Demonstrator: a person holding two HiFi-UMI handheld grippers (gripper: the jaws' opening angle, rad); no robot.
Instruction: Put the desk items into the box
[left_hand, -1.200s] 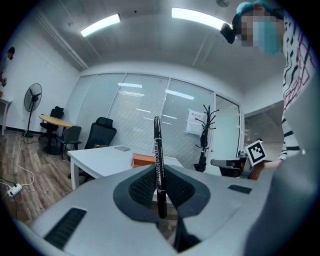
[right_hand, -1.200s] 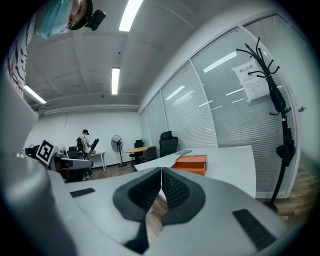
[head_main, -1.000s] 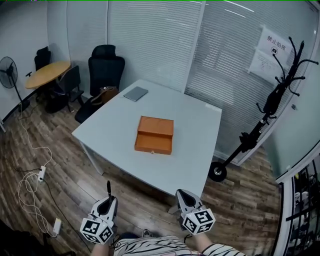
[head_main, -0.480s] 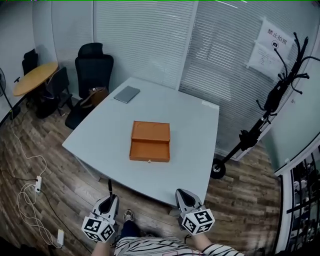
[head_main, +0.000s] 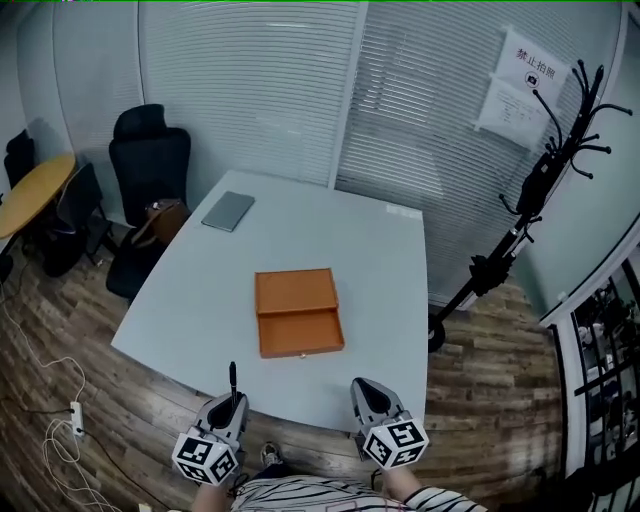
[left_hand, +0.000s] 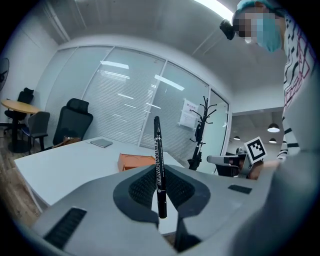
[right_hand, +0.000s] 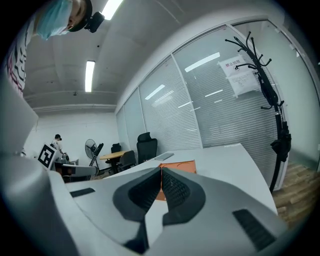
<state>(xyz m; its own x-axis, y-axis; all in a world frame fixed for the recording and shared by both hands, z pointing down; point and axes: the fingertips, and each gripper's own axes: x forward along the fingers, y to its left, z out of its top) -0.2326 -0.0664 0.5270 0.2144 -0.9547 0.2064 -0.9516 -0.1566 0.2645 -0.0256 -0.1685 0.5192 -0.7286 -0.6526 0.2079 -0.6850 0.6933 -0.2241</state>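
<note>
In the head view, a white table (head_main: 392, 262) filled the middle of the room. An orange box (head_main: 298, 312) lay near its centre, and a grey notebook (head_main: 228, 211) rested flat near the far left corner, well apart from the box. A black office chair (head_main: 148, 160) stood beyond that corner, and a black coat rack (head_main: 540, 185) stood to the right by the blinds. Both grippers hung off the near edge of the table. The left gripper (head_main: 231, 403) held a black marker (head_main: 232, 376) that stuck up from its tips, while the right gripper (head_main: 367, 392) hung level with it and carried nothing.

In the left gripper view, the two jaws pinched the marker near its lower end. The marker stood almost upright, with white lettering running along its barrel. The box lay on the table beyond the jaws, and the right gripper showed off to the right with its marker cube facing the camera.

In the right gripper view, the jaws were pressed together with nothing between them. The box lay straight ahead on the table, just past the tips. The office chair and a standing fan (right_hand: 91, 148) showed farther back on the left.
</note>
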